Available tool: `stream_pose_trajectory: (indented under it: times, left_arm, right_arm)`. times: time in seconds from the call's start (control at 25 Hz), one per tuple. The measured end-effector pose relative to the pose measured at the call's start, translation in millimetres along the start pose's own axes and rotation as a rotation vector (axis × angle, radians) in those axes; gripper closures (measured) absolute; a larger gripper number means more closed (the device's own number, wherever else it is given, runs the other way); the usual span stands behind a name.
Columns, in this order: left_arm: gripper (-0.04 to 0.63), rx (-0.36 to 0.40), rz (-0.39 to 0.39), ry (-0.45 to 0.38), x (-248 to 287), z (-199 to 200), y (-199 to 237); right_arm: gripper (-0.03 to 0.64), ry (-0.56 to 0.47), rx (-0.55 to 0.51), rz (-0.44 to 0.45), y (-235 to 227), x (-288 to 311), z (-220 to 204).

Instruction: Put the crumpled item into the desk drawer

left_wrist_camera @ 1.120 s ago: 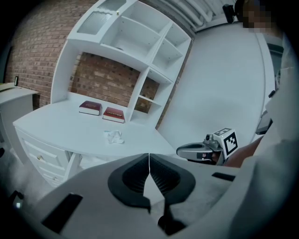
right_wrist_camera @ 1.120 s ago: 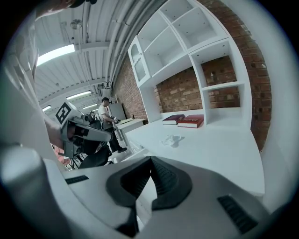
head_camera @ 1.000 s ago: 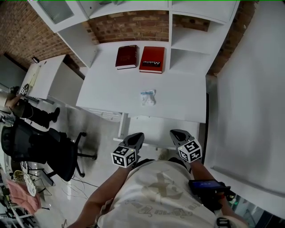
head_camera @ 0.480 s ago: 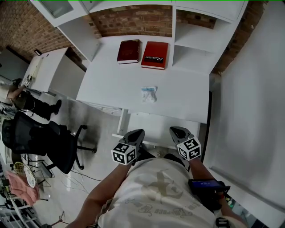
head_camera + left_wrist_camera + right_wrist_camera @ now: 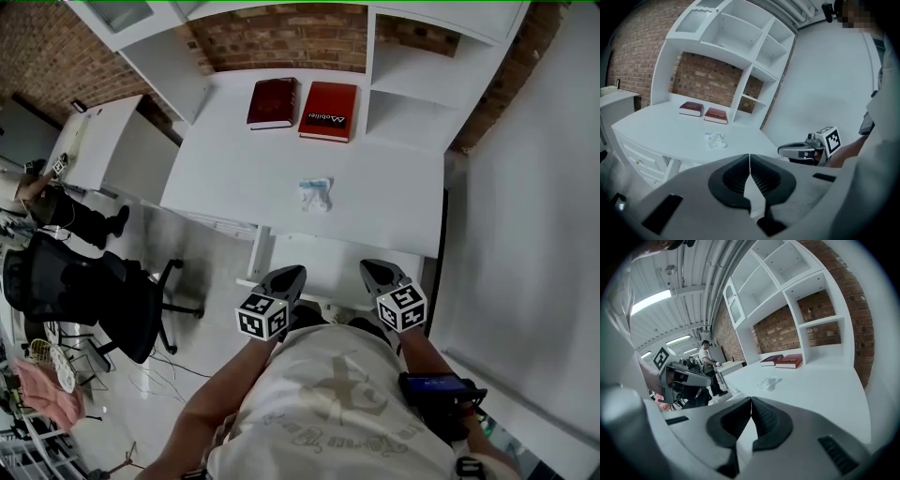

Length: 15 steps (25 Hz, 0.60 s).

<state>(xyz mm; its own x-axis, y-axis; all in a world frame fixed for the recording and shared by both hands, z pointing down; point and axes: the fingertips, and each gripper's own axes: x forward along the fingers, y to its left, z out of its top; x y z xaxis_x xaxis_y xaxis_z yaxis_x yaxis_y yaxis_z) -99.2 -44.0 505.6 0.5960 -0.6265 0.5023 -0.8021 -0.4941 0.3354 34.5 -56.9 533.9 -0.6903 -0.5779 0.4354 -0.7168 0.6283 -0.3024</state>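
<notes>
My left gripper (image 5: 287,274) and right gripper (image 5: 371,267) are both closed, jaws together with nothing between them. They are held side by side, short of the desk's (image 5: 394,202) front edge. The crumpled item (image 5: 315,193) lies mid-tabletop, well apart from both grippers. It is a compact wad with no clear long axis I can tell; its bluish edge faces the rear edge. Compared with a second ago, item and grippers keep their places.

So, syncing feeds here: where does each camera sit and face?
Head view: on the head, steeply down at desk; torso, left gripper, right gripper show.
Left gripper view: past its shut jaws toward the desk; right gripper at right.
Right gripper view: past its shut jaws toward the desk; left gripper at left.
All share the crumpled item.
</notes>
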Motion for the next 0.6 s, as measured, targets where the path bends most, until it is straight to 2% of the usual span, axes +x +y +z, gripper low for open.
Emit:
stream_pose_trajectory:
  times: [0.24, 0.4, 0.6]
  left_arm:
    - [0.571, -0.013, -0.039, -0.019, 13.1, 8.5, 5.1]
    - [0.571, 0.007, -0.057, 0.004, 24.7, 9.5, 6.4]
    - [0.569, 0.019, -0.042, 0.036, 34.0, 12.3, 17.0]
  right_arm:
    - [0.594, -0.013, 0.001, 0.002, -2.1, 3.8, 4.6]
    - [0.594, -0.014, 0.007, 0.003, -2.8, 4.3, 2.9]
    - [0.594, -0.002, 0.029, -0.006, -6.9, 8.2, 1.9]
